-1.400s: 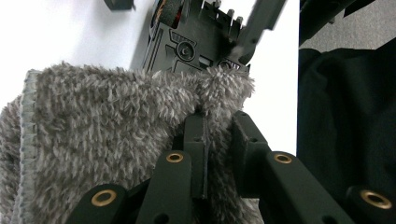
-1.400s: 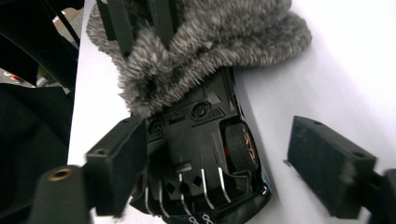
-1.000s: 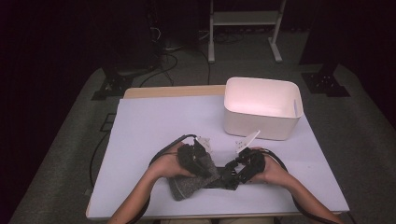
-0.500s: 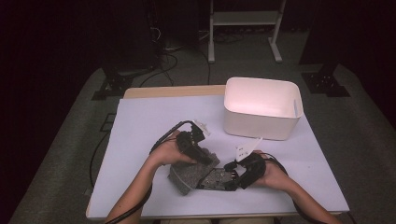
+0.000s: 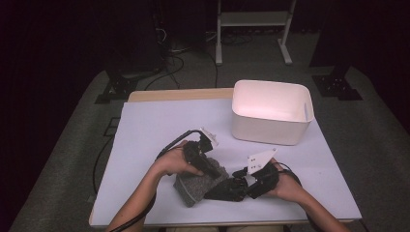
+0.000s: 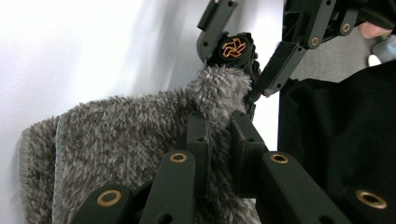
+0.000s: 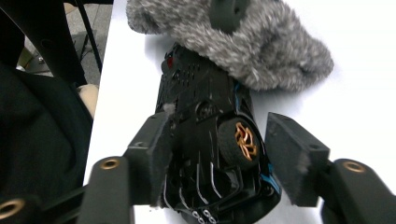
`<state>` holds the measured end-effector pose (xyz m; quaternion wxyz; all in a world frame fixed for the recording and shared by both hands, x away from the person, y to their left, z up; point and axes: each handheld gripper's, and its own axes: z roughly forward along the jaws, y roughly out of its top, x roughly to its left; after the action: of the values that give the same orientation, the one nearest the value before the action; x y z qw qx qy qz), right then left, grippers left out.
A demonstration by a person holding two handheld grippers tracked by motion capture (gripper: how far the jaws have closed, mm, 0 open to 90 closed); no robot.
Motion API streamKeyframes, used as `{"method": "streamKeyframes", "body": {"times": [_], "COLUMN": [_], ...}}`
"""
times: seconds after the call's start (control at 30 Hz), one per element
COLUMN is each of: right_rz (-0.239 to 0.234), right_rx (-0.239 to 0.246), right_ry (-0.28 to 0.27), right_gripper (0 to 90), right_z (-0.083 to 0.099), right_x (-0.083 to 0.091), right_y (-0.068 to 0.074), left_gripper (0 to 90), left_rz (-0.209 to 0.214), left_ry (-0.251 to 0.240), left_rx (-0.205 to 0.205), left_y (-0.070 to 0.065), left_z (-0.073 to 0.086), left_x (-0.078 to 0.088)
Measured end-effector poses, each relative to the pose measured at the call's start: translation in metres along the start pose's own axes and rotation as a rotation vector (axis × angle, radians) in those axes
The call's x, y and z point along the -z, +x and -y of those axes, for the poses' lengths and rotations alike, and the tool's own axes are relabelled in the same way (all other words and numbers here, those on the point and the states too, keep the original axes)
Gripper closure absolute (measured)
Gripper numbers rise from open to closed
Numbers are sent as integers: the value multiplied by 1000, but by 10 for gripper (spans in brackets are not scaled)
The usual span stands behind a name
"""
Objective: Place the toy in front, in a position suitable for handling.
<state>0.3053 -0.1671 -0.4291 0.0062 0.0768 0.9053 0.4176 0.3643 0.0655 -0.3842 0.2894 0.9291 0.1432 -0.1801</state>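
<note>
A grey fuzzy cloth (image 5: 193, 187) lies on the white table near its front edge. My left gripper (image 5: 212, 170) is shut on a fold of the cloth (image 6: 121, 135), its jaws (image 6: 219, 121) pinching the pile. A black toy car (image 5: 223, 190) with orange-spoked wheels pokes out from under the cloth (image 7: 261, 42). My right gripper (image 5: 238, 183) straddles the car (image 7: 201, 102), and its jaws have just been closing. The left pad touches the car's side, while a gap remains at the right pad, beside the wheel (image 7: 245, 140).
A white plastic bin (image 5: 270, 129) stands at the back right of the table (image 5: 159, 125). Cables trail from both grippers, the left one looping over the table's left side. A person's dark clothing sits close to the front edge.
My right gripper's jaws have narrowed around the car and the hand has shifted slightly. My left gripper has raised the cloth's edge a little and kept its hold.
</note>
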Motion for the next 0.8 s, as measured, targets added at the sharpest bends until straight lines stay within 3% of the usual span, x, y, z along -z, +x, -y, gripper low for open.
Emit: {"method": "streamKeyframes", "body": {"times": [0.3, 0.43, 0.57, 0.8], "right_rz": [-46, -76, -124, -94], "right_rx": [-24, -38, -73, -67], "right_ry": [42, 67, 80, 64], "right_gripper": [341, 422, 533, 554], "right_z": [5, 8, 9, 10], "right_x": [-7, -12, -14, -14], "right_y": [7, 11, 12, 14], "left_gripper": [807, 806, 797, 808], "left_rz": [29, 20, 32, 5], "left_ry": [4, -1, -23, -35], "left_rx": [-65, -82, -71, -89], "left_y": [-22, -28, -28, -30], "left_z": [8, 11, 14, 13], "left_x": [2, 1, 1, 3]}}
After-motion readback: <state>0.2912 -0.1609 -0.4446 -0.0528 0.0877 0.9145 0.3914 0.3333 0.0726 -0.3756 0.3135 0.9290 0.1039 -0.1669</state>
